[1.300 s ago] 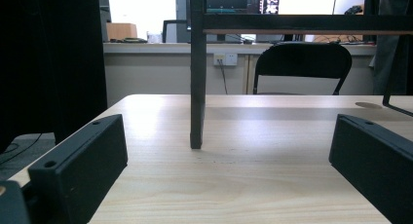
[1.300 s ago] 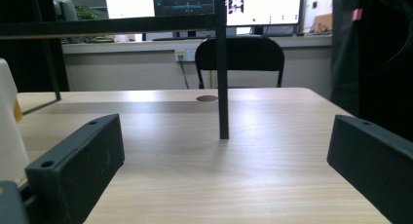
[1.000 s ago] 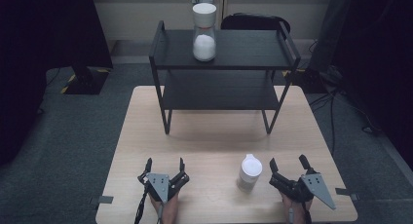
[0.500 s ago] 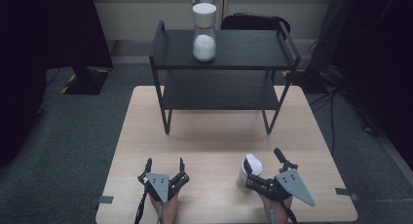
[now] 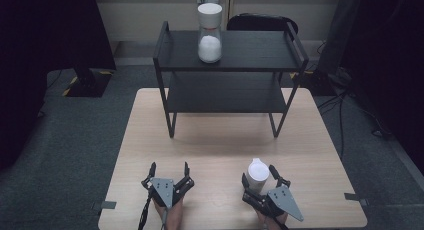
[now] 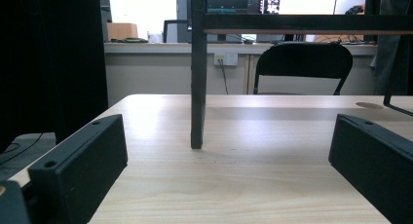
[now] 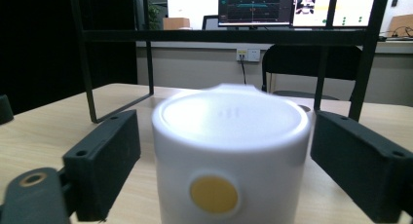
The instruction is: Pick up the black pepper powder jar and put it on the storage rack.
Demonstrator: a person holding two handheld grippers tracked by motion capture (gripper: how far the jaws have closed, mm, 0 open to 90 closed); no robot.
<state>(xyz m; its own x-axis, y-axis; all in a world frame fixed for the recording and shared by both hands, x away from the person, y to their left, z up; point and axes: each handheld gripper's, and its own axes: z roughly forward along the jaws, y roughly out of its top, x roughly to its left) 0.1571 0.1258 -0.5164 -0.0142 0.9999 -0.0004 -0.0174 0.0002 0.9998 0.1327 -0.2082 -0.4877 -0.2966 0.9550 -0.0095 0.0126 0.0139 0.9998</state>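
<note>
A white cylindrical container [image 5: 256, 171] with a yellow dot on its side [image 7: 214, 195] stands near the front right of the wooden table [image 5: 220, 145]. My right gripper [image 5: 258, 173] straddles it. Its jaws have just been closing with the container [image 7: 231, 136] between them. In the right gripper view a narrow gap still shows beside the left jaw, so the right gripper [image 7: 224, 170] is open. My left gripper [image 5: 169, 166] rests at the front left, open, with nothing between its jaws [image 6: 226, 170].
A black two-tier shelf [image 5: 230, 65] stands at the back of the table, and one of its legs [image 6: 197, 87] is ahead of the left gripper. A white hourglass-shaped object [image 5: 209, 32] sits on the top tier. A black chair [image 5: 262, 22] stands behind.
My right gripper has moved left to the white container, which now sits between its jaws, and the jaws stand narrower. The left gripper has stayed put.
</note>
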